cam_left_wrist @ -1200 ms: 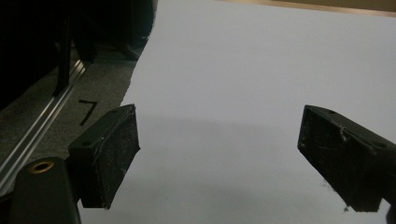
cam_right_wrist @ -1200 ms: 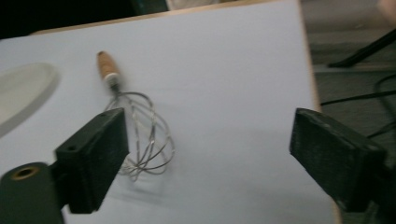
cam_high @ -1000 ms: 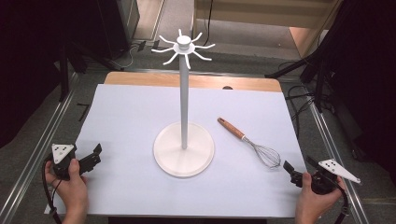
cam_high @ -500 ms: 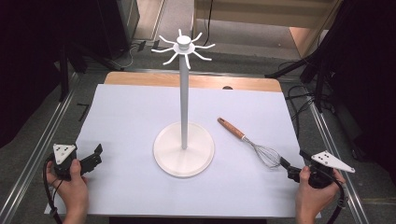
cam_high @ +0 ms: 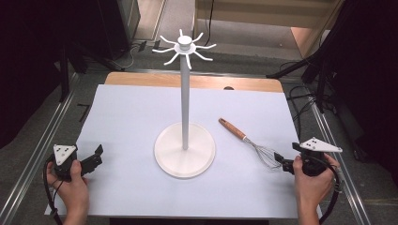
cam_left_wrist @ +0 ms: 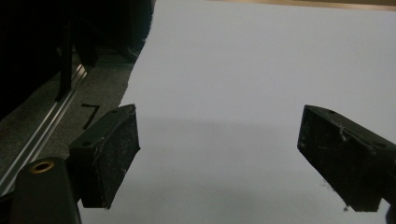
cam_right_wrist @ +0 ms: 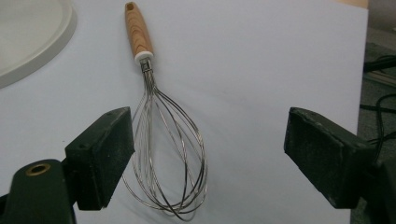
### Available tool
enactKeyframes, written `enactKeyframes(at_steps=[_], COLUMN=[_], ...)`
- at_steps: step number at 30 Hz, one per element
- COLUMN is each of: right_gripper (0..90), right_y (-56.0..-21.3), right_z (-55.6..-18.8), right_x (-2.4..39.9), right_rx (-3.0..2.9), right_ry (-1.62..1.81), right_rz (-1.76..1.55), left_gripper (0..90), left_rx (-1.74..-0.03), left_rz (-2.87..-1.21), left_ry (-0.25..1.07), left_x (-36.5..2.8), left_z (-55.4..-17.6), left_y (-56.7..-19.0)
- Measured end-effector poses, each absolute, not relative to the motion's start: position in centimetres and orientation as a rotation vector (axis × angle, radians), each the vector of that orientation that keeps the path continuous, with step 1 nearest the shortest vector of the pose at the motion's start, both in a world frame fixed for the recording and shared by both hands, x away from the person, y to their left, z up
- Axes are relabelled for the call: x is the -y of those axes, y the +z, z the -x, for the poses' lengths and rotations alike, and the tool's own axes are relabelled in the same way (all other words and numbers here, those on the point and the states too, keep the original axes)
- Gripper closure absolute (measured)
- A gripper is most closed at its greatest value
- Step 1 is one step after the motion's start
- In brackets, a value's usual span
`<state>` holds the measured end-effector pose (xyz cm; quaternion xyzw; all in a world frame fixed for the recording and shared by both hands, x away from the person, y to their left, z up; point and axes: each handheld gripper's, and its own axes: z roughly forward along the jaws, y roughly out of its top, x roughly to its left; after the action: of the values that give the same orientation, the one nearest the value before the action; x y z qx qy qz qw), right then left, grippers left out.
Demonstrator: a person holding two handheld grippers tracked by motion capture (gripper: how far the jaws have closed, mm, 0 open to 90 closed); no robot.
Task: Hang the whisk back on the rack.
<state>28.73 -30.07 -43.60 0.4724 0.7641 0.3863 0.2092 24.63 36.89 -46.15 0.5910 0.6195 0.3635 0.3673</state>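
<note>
Spread wide though lately narrowing, with nothing pinched between its jaws, the right gripper (cam_right_wrist: 205, 158) is aimed at the wooden-handled wire whisk (cam_right_wrist: 161, 140), which lies flat on the white sheet right of the white hook stand (cam_high: 185, 149), presumably for a grasp.

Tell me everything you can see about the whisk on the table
The whisk is a balloon type: thin, shiny metal wire loops joined through a pale collar to a wooden handle with a hole near its end. It lies flat on the white table cover, right of the white stand's round base, handle pointing away toward the stand, wires toward the person. The right gripper sits just by the wire end, jaws open and closing slightly, one jaw near the wires; contact cannot be told.
</note>
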Motion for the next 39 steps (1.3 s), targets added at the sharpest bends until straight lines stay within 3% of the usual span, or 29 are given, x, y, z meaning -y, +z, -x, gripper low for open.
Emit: enactKeyframes(at_steps=[39], right_gripper=[21.3], right_y=[-41.3], right_z=[-36.5], right_x=[24.4], right_rx=[-2.529], right_ry=[0.592], right_rz=[-1.334], left_gripper=[13.3], left_rx=[-1.580], left_rz=[-1.551], left_ry=[0.946], left_x=[-36.6], left_z=[-24.7], left_y=[-46.2])
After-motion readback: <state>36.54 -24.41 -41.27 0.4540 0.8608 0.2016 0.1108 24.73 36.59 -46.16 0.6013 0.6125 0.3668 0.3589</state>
